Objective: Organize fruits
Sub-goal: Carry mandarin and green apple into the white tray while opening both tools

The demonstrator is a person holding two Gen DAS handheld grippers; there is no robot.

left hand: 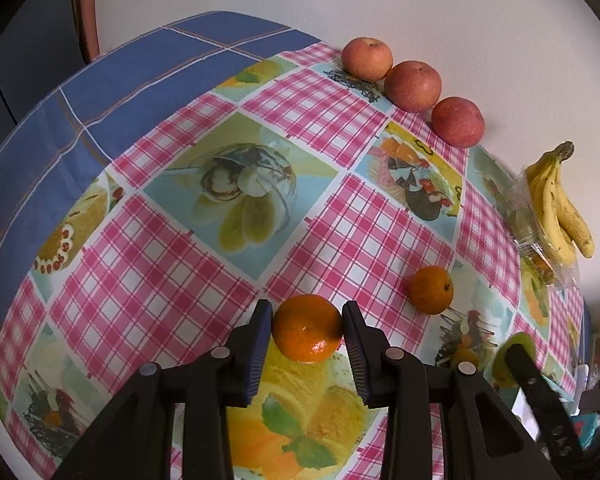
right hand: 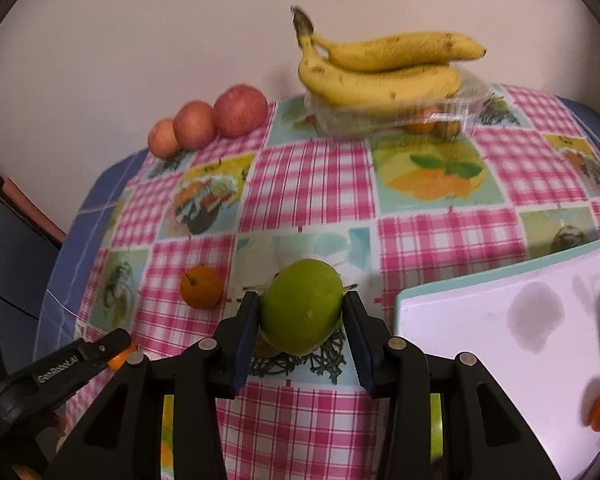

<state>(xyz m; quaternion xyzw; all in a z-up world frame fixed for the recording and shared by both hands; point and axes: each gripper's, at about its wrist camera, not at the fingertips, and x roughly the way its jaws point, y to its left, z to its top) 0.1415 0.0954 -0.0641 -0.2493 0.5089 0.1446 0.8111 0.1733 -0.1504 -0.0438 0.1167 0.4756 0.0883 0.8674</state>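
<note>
Sorted: three red apples point(left hand: 412, 86) lining the wall, far beyond the left gripper point(left hand: 307, 330).

In hand: left gripper pinching an orange point(left hand: 307, 328); right gripper point(right hand: 301, 309) clamping a green mango point(right hand: 301, 306).

Outstanding: a loose orange point(left hand: 431, 289) lying just right of the left gripper; bananas point(right hand: 380, 68) sitting on a plastic pack ahead of the right.

Surface: checked tablecloth point(left hand: 148, 280), white wall behind.

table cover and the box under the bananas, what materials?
Table cover: looks like glossy printed vinyl or oilcloth, lying smooth with faint sheen; could be coated fabric. Box under the bananas: thin clear plastic, see-through with crinkled glints; the view is blurred.
</note>
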